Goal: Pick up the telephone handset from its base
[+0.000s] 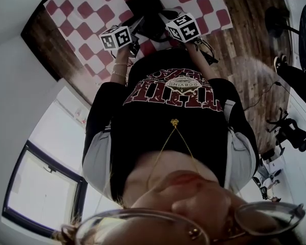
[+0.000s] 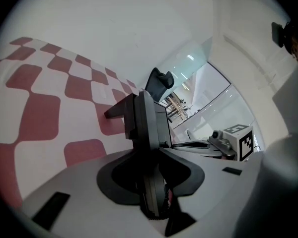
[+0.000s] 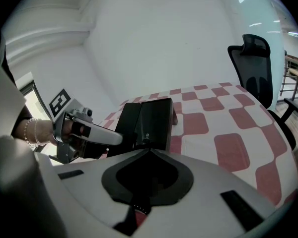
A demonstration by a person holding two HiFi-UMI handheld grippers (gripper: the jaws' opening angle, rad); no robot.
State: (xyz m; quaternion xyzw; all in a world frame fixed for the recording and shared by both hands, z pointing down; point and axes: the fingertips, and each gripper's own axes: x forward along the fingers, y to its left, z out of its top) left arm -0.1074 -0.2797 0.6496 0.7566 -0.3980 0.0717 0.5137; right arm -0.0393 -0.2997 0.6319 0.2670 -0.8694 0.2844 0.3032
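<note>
The telephone handset [image 3: 130, 120], apparently pinched by the left gripper [image 2: 148, 148], should be lifted straight; the right gripper [image 3: 149, 150] is closed, empty.

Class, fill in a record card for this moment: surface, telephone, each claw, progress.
surface: red-and-white checked cloth
telephone: black, standing on the cloth
left claw: shut on what looks like the handset
right claw: shut, empty, pointing at the telephone
progress: handset gripped; whether it is lifted cannot be told
background: black office chair beyond the cloth
</note>
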